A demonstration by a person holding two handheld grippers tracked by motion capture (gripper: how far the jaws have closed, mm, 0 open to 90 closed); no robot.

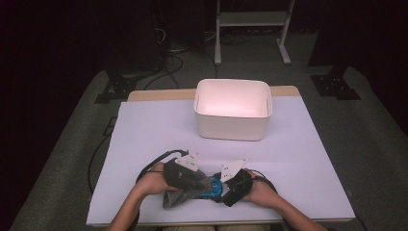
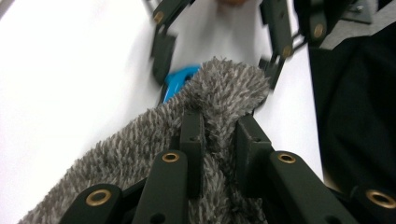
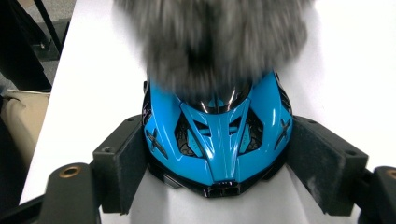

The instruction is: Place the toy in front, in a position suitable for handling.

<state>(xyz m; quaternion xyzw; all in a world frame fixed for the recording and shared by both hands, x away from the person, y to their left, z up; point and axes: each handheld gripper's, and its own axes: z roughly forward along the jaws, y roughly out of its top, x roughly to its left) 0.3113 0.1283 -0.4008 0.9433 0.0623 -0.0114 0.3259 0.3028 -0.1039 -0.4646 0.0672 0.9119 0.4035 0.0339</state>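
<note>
Where the surface (image 1: 159, 125) is covered with a white sheet, a strip of pale wood is left bare along its far edge, and a white bin (image 1: 233, 115) with handle slots is set on it toward the far middle. Grey carpet and trailing black cables are seen around the surface, a white frame (image 1: 252, 21) stands beyond it, and the rest of the room is lost in darkness.

At the near edge, between the two hands, a blue toy car (image 3: 217, 140) is found, glossy, with black vents and a dark windscreen. It is gripped on both flanks by the padded fingers of the right gripper (image 1: 230, 185), which are closed against its sides. Its far end is covered by a grey fluffy cloth (image 2: 140, 154), long-piled and rumpled, which lies against the car and spreads toward the person's left.

A fold of the cloth is pinched between the fingers of the left gripper (image 2: 219, 135), drawn narrow around it. In the left gripper view, a sliver of blue shows at the cloth's far edge.
</note>
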